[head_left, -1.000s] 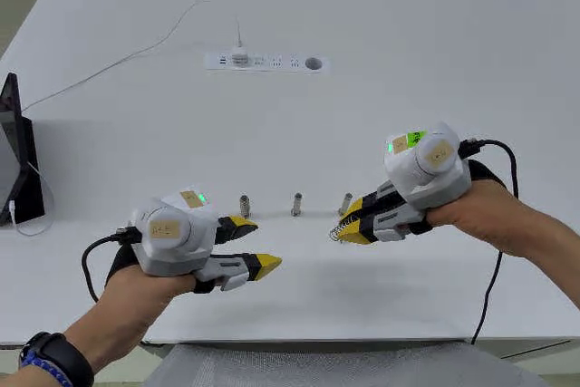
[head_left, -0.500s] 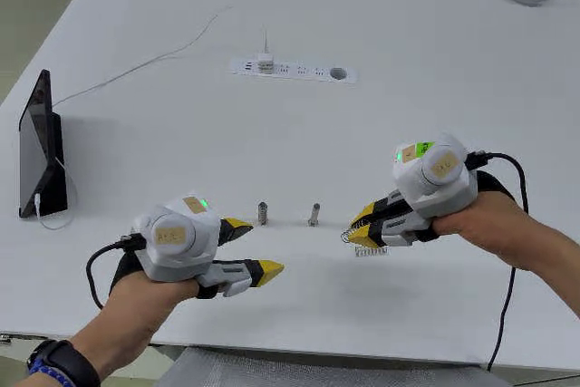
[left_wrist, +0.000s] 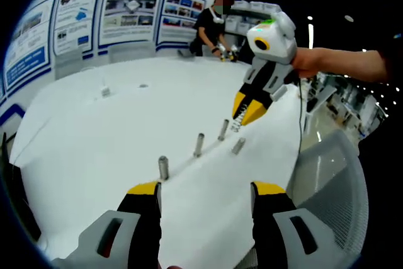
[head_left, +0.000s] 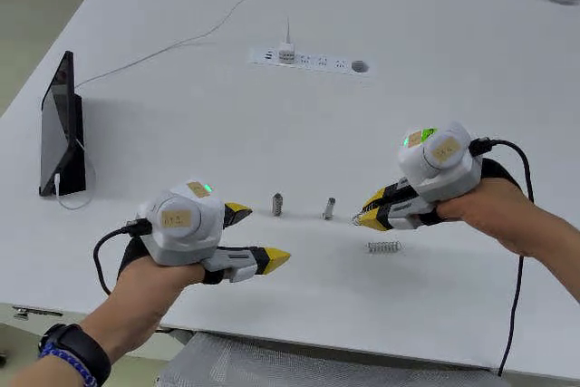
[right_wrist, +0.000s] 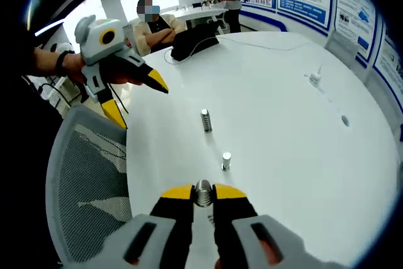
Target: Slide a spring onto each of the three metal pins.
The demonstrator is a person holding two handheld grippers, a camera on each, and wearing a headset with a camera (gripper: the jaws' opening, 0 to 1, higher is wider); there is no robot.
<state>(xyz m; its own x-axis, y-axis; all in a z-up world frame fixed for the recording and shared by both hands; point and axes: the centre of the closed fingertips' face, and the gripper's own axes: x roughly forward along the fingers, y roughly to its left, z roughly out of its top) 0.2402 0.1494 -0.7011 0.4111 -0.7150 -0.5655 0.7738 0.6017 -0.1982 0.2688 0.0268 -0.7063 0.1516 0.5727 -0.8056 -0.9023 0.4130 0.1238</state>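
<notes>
Your right gripper (head_left: 364,217) clamps a spring (right_wrist: 202,190); your left gripper (head_left: 261,235) hovers with jaws apart. The leftmost pin (head_left: 277,204) seems to carry one; a loose spring (head_left: 384,246) lies near the right gripper.

White over the table (head_left: 181,142) and the power strip (head_left: 313,62); black on the tablet (head_left: 62,124) at the table's edge. Pale grey on the bodies of the left gripper (head_left: 263,235) and right gripper (head_left: 365,218), with tan square labels, small green lights, black jaw shanks tipped in yellow, and black cords. Silver metal for the spring (right_wrist: 203,193) between the right gripper's yellow tips, the loose spring (head_left: 384,246) and the pins (head_left: 329,208); grey mesh on the chair (head_left: 272,371), black and blue at the wristband (head_left: 72,351), blue and white on the wall posters (left_wrist: 82,11).
</notes>
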